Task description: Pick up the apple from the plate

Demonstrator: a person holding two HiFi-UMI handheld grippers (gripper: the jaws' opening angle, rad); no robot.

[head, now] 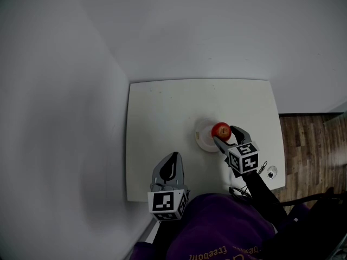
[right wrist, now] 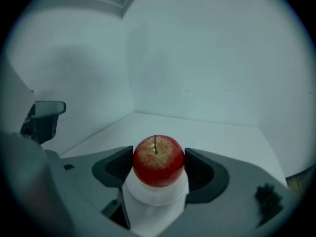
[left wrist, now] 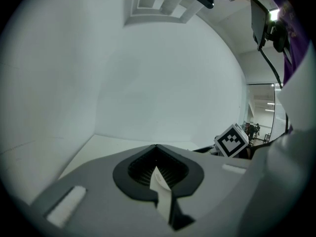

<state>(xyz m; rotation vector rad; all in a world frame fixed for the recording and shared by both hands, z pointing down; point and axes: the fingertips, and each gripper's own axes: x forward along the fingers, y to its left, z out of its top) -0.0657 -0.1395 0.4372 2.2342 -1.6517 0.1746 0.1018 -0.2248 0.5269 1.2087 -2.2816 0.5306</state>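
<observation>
Apple (head: 221, 130) and plate (head: 204, 140) are seen from above in the head view, right of the middle of a white table (head: 162, 112) that is set into a corner of pale walls. The right gripper (head: 224, 134) is reached in from the near side, and the left gripper (head: 173, 157) is held well apart, over the table's near edge. The contact itself is shown only by the right gripper view: the apple (right wrist: 158, 160) is pressed on both flanks by the dark pads (right wrist: 116, 168) of the right gripper (right wrist: 158, 168), and the plate (right wrist: 155, 195) lies directly beneath it. Whether fruit and plate touch cannot be told. The apple is held upright, its stem pointed straight up and its core axis vertical, red below with a yellowish crown. Neither apple nor plate is shown in the left gripper view. There the left gripper (left wrist: 156, 148) is seen with jaws brought together and nothing gripped, before bare wall, with the other gripper's marker cube (left wrist: 231, 140) caught at the right.
</observation>
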